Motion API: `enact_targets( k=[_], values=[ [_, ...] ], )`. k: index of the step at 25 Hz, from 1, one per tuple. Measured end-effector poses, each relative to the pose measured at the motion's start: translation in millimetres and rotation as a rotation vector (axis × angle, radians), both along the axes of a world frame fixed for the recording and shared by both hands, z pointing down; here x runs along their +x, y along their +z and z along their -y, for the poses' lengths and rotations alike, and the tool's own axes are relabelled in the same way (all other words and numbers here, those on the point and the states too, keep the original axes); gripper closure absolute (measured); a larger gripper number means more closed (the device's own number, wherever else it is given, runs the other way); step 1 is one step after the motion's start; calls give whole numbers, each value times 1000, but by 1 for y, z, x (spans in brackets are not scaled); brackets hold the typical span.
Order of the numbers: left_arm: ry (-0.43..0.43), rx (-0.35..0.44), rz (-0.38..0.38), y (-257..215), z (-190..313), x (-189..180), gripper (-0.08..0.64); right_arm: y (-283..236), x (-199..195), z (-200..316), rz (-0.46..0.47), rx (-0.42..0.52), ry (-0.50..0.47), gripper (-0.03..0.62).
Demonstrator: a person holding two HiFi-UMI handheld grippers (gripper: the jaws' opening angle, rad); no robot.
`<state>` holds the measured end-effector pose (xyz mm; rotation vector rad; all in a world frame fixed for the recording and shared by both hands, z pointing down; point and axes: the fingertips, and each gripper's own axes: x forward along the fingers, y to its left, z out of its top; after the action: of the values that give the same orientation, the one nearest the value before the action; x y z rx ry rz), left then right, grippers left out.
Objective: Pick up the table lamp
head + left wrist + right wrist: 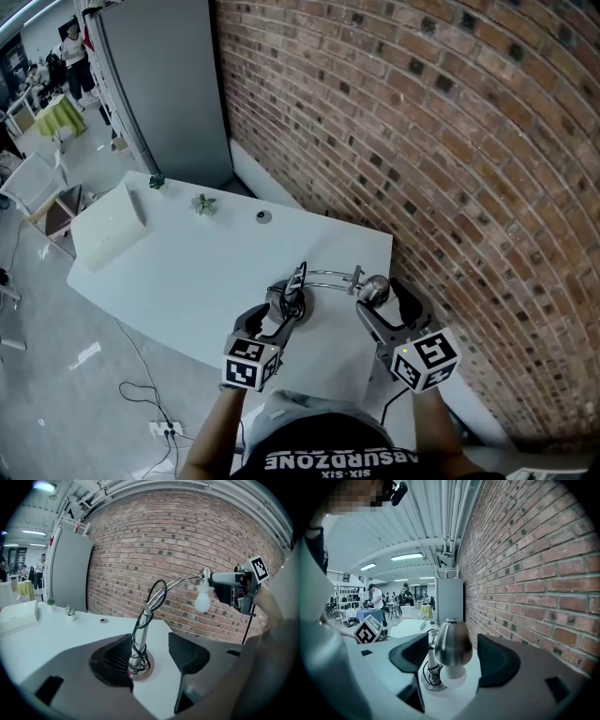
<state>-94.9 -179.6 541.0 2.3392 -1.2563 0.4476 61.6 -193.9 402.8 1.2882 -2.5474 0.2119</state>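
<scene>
The table lamp (330,275) stands on the white table (187,281) near its right end. It has a round base, an upright metal stem (140,634) wound with black cord, a curved neck, and a metal shade (451,641) over a white bulb (202,601). My left gripper (284,311) is open around the low part of the stem; the stem sits close to the left pad and well clear of the right one. My right gripper (382,298) is open around the shade, with a gap on both sides.
A brick wall (422,141) runs close behind the lamp and the right gripper. On the far left of the table are a white box (111,225), two tiny plants (204,203) and a small disc (263,217). A grey cabinet (169,84) stands beyond.
</scene>
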Motion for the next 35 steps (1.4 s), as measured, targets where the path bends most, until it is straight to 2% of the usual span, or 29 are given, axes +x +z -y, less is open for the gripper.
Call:
enact_targets(
  k=[15,19,26,35],
  values=[
    [-13,-52,42,46,30,12,331,17,-11,17,28,-14,-128,287],
    [-5,-71,67,59,37,19,322,24,-9,17,35,-18,-125,287],
    [19,-38,121,66,61,30,304,24,-13,18,26,-7,-141,295],
    [35,-80,165,91,81,36,305,26,-11,19,27,-20,-134,295]
  ],
)
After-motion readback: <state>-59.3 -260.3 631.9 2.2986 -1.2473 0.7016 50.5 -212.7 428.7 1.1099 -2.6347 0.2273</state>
